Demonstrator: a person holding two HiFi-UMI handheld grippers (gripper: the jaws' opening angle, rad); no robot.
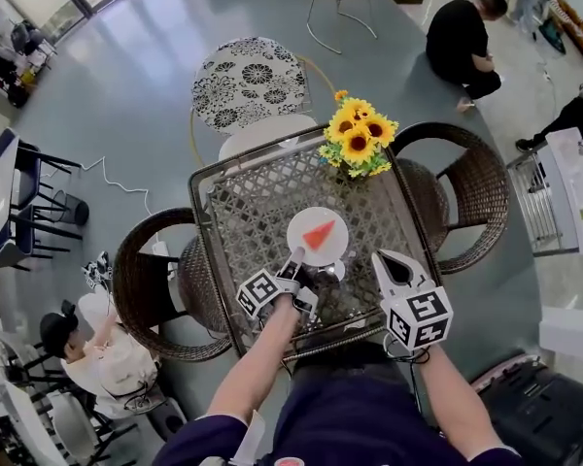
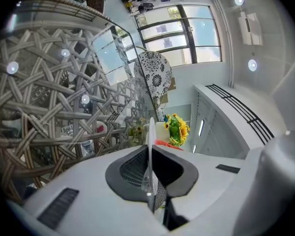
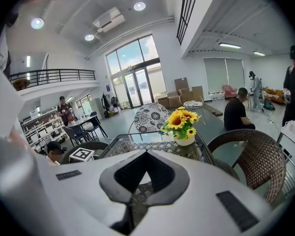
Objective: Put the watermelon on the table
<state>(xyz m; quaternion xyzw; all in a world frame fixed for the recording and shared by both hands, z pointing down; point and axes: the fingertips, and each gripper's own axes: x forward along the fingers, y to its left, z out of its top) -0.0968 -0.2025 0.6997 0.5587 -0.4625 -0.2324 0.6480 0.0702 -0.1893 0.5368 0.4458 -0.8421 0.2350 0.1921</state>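
Grey floor [image 1: 126, 95], open room, seen from above.

- Table [image 1: 235, 223], one: square, glass top over lattice weave, dark frame.
- Wicker chairs, two: one at the table's left [image 1: 141, 294], one at its right [image 1: 474, 197].
- Patterned chair [image 1: 248, 81], one: white with black floral print, at the far side of the table.
- Sunflowers [image 1: 358, 136], one bunch in a pot at the table's far right corner.
- Plate [image 1: 334, 249], one: white, round, near the table's front edge.
- Watermelon [image 1: 318, 233], one red wedge lying on the plate.
- Left claw [image 1: 293, 260]: clamped narrow on the plate's near rim, with the plate edge-on between the jaws.
- Right claw [image 1: 381, 256]: jaws together, nothing between them, just right of the plate and apart from it.
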